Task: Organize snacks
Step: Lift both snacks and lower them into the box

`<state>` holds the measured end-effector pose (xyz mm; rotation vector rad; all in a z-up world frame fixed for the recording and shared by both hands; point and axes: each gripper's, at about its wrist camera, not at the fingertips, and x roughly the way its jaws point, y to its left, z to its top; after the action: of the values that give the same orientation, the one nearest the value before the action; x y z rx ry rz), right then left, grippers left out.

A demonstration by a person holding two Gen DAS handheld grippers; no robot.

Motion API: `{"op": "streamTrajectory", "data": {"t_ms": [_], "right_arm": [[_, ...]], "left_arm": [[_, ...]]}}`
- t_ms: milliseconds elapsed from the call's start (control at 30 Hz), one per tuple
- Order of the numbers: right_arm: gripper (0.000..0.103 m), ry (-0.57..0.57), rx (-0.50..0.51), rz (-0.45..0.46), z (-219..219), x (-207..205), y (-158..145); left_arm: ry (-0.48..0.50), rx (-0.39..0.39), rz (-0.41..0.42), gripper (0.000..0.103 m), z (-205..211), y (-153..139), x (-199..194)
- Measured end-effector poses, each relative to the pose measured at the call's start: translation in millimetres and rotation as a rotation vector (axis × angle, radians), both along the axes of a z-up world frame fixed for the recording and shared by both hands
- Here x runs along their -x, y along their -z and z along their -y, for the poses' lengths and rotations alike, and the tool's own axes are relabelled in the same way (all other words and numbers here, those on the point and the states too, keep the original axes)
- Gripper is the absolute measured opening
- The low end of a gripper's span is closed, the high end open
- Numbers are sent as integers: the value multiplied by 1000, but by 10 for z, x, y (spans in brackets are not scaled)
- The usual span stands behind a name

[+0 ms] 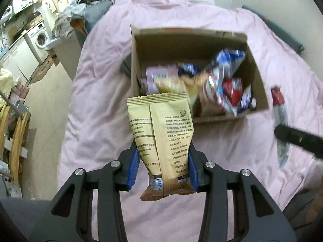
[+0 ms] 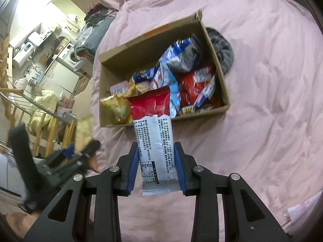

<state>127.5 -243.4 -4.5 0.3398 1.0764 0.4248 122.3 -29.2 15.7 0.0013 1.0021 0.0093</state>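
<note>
Cardboard box [image 2: 113,74] sits open on pink bedding [image 2: 262,121], already holding a heap of snack packs [image 2: 181,76]: blue, red and yellow bags plus a pink tub, loosely piled, not lined up. So most of the sorting looks done, judging by the fill.

Left gripper [image 1: 163,169] has its jaws clamped on a tan bag [image 1: 161,133], held upright by its lower half, above the bedding just short of the box's near wall. Right gripper [image 2: 156,169] has its jaws clamped on a red-and-white packet [image 2: 153,133], also upright, near the box's front edge. Neither pack is inside the box yet.

Left view is motion-blurred around the box; the other gripper and its packet show at the right edge there.

Left to do, as I read it: carry both packs over the rim and drop them in. Space seems free at the box's back-left. No other loose snacks visible on the bedding, though a small white item at the right view's lower right corner is unclear. A grey cloth [image 2: 223,48] lies against the box's far side.
</note>
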Motion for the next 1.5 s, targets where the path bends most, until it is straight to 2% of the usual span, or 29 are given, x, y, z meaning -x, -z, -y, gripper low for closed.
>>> {"op": "streamTrajectory", "data": {"t_ms": [200, 400, 467, 633, 767, 900, 967, 1100, 1300, 1400, 1500], "right_arm": [[35, -4, 1, 54, -19, -149, -134], [35, 11, -11, 107, -63, -485, -267], [35, 16, -6, 152, -100, -626, -303], [35, 15, -7, 179, -215, -969, -216], [35, 14, -16, 186, -285, -1139, -119], [35, 11, -33, 170, -358, -1300, -17], [35, 1, -37, 159, -410, -1373, 30], [35, -12, -64, 136, -489, -1428, 96], [36, -33, -67, 113, -612, -1474, 177], [36, -26, -37, 112, -640, -1480, 202], [36, -32, -57, 98, -649, -1488, 235]], "left_arm": [[34, 57, 49, 37, -99, -273, -330], [65, 37, 116, 37, -82, -463, -669], [70, 33, 125, 37, -70, -474, -799], [65, 18, 140, 37, -60, -366, -1123], [45, 47, 161, 37, -161, -205, -1293], [30, 79, 118, 37, -219, -17, -1434], [34, 71, 112, 37, -215, 26, -1463], [42, 114, 76, 37, -222, 69, -1498], [47, 106, 65, 38, -194, 87, -1500], [51, 100, 52, 38, -180, 107, -1494], [55, 104, 50, 38, -168, 105, -1485]]}}
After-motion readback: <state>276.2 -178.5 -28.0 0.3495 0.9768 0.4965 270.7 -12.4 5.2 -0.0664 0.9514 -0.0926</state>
